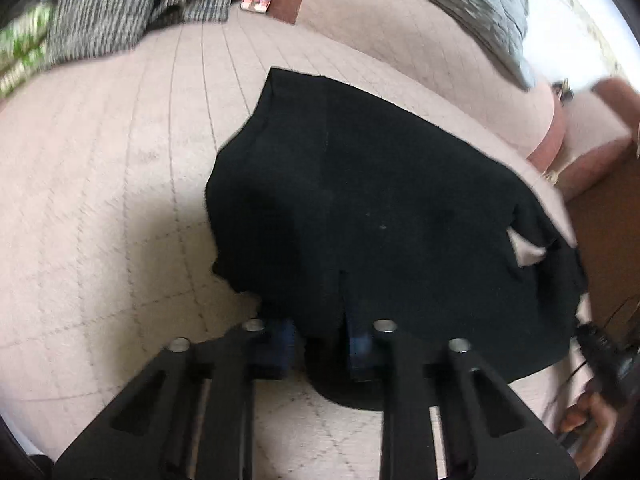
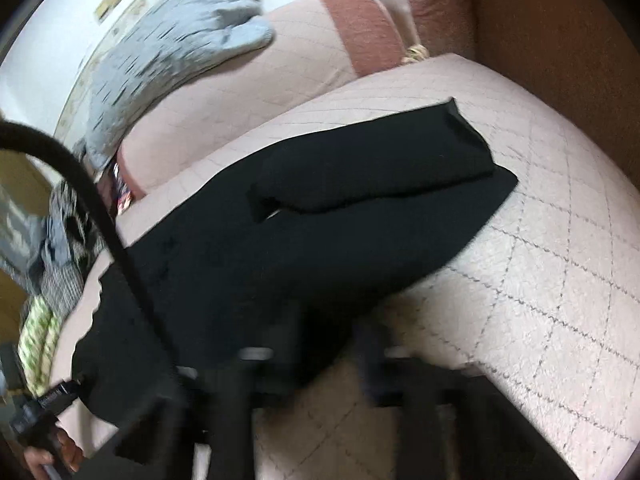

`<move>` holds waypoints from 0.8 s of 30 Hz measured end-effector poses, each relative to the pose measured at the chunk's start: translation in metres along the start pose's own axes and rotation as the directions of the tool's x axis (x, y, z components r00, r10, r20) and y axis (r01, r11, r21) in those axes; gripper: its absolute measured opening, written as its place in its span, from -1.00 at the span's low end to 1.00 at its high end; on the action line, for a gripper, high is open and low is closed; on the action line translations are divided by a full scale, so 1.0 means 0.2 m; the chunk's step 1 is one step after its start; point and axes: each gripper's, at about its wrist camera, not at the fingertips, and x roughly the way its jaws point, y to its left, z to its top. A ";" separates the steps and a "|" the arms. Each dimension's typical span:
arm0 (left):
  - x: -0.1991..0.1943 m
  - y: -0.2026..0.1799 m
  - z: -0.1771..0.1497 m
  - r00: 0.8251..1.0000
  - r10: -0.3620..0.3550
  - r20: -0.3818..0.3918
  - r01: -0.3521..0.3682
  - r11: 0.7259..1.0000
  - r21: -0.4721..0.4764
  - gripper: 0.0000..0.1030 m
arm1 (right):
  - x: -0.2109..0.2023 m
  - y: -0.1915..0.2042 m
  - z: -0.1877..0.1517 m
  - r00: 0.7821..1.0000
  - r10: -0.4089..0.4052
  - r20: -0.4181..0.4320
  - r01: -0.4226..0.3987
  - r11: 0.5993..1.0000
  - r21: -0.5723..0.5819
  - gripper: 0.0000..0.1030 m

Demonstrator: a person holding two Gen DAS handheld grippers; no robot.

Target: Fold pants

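The pants (image 1: 380, 200) lie on a pale pink quilted cover (image 1: 100, 200) over a sofa seat, black and so dark that seams and folds barely read. In the right wrist view the pants (image 2: 280, 248) stretch away across the cushion, with one leg end folded back on top near the far side; its hem stands slightly raised. The near edge of the cloth hangs toward both cameras and covers much of what lies below.

The left gripper (image 1: 320, 340) has its two blue-padded fingers apart, with a fold of black cloth sagging into the gap between them. Whether either pad actually presses the fabric cannot be told, since the cloth hides the fingertips.

The right gripper (image 2: 320, 360) is badly smeared by motion blur, and the pants' edge drapes over its front. Its fingers look separated, but whether they grip cloth cannot be made out.

A black cable (image 2: 100, 220) arcs across the left of the right wrist view. At the frame edges a hand (image 1: 584, 416) shows only partly. A grey quilted blanket (image 2: 180, 40) lies over the backrest, and a heap of checked clothing (image 1: 120, 16) sits at the far end of the seat, all blurred.
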 end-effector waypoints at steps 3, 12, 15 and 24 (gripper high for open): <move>-0.09 -0.01 0.01 0.999 -0.035 0.022 0.034 0.999 0.030 -0.72 | -0.12 0.03 -0.02 0.999 0.008 0.043 -0.007 1.000 -0.020 -0.92; -0.39 0.06 -0.03 0.995 -0.075 0.065 0.068 0.993 0.100 -0.73 | -0.47 0.14 -0.18 0.999 0.031 0.038 -0.027 0.994 -0.102 -0.92; -0.39 0.16 -0.06 0.998 -0.022 0.056 0.017 0.995 0.095 -0.73 | -0.44 0.14 -0.27 0.999 0.002 -0.044 -0.007 0.993 -0.115 -0.92; -0.28 0.25 -0.16 1.000 0.020 -0.003 -0.020 0.998 0.058 -0.73 | -0.52 0.04 -0.28 0.980 -0.189 -0.064 0.180 0.977 -0.118 -0.14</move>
